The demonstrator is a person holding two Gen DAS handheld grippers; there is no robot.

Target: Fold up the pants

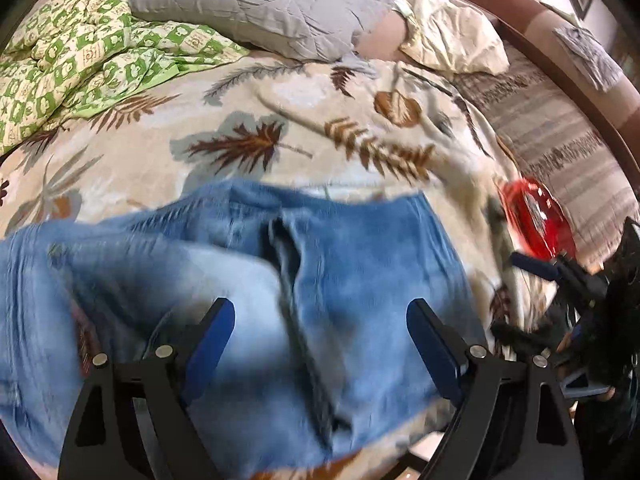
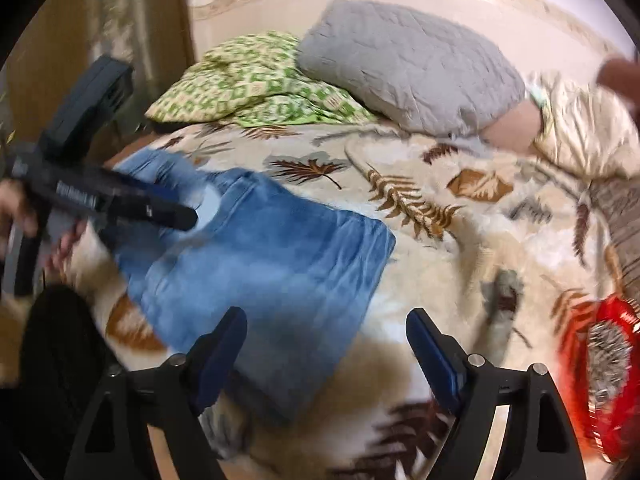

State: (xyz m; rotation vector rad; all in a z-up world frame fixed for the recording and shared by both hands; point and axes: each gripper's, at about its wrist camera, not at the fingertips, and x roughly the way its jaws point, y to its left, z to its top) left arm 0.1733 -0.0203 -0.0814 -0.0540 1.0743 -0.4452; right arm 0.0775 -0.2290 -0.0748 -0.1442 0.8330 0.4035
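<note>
Left tool [image 1: 320,344]: jaws spread wide, nothing clasped; blue pads clear of the cloth, hovering over the pants [image 1: 248,280]. Right tool [image 2: 326,344]: likewise released, jaws wide apart, nothing between the pads; its left finger hangs over the near edge of the pants [image 2: 260,264], its right finger over bare blanket.

Pants: blue denim, lying on the bed's leaf-print blanket [image 1: 248,136], folded into a compact, roughly rectangular stack as seen from the right wrist view. In the left wrist view a dark seam runs down the middle of the denim between the jaws. Both views motion-blurred.

In the right wrist view the left tool's black body crosses over the far left part of the pants, a hand [image 2: 16,208] gripping it.

Farther out: red object [image 2: 608,364] on the blanket to the right of the pants, well apart. Grey pillow [image 1: 260,4] and green patterned quilt [image 1: 76,52] at the far end of the bed.
</note>
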